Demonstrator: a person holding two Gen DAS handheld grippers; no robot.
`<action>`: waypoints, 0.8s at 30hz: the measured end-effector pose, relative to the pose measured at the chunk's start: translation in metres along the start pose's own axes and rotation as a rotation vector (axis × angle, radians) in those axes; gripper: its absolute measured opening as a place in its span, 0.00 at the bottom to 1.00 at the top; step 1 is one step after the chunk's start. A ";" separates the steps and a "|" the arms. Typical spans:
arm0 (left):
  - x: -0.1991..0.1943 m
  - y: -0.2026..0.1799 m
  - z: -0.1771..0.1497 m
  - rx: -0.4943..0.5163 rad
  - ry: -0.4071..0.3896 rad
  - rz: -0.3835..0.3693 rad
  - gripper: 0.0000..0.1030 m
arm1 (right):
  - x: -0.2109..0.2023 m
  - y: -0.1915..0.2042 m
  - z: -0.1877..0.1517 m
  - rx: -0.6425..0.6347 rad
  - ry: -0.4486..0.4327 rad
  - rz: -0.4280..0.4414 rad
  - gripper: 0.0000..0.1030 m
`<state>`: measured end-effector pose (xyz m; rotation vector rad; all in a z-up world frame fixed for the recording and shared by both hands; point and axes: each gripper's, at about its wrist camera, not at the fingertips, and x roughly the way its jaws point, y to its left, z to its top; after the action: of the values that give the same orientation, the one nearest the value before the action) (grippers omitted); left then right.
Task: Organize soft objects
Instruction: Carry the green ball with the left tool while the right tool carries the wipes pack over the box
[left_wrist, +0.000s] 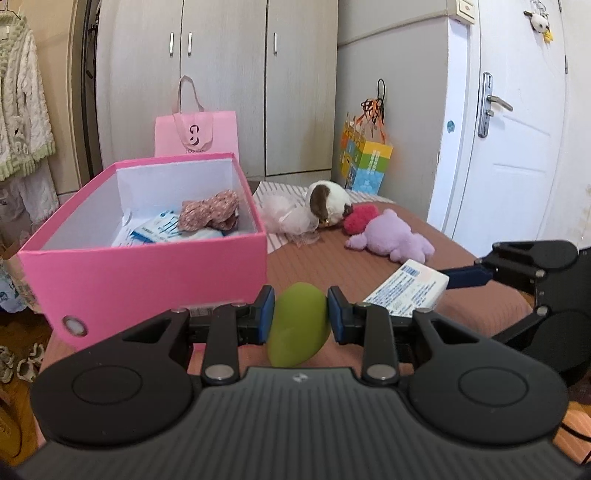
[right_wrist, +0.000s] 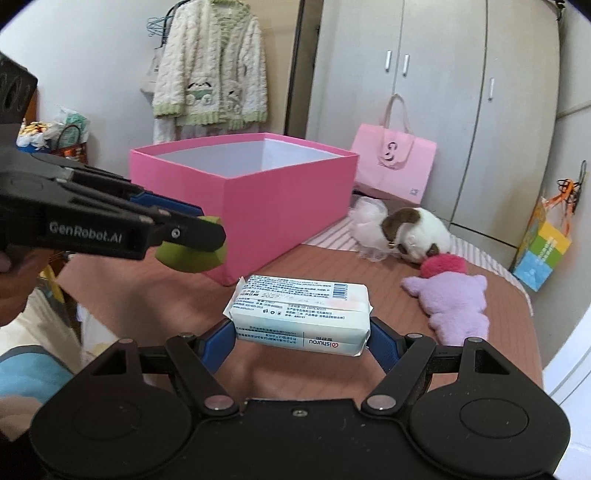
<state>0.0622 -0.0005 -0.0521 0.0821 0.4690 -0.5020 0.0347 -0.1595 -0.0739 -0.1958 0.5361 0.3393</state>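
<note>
The left gripper (left_wrist: 300, 319) squeezes a soft green sponge (left_wrist: 298, 328) at its middle. The right gripper (right_wrist: 302, 338) clamps a light, squashy tissue pack (right_wrist: 301, 314) by its short ends, low in the frame.

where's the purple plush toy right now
The purple plush toy lies on the brown bed cover at the right of the right wrist view, touching the pink pompom, past the tissue pack the right tool holds.
</note>
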 end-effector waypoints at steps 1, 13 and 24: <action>-0.003 0.002 -0.001 0.001 0.007 0.002 0.29 | -0.002 0.002 0.001 0.000 0.005 0.011 0.78; -0.044 0.030 -0.002 -0.031 0.044 0.031 0.29 | -0.028 0.026 0.029 -0.047 0.026 0.127 0.78; -0.073 0.062 0.024 -0.065 -0.061 0.079 0.29 | -0.029 0.037 0.075 -0.083 -0.053 0.179 0.78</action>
<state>0.0450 0.0815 -0.0003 0.0228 0.4207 -0.4102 0.0323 -0.1124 0.0016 -0.2187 0.4886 0.5402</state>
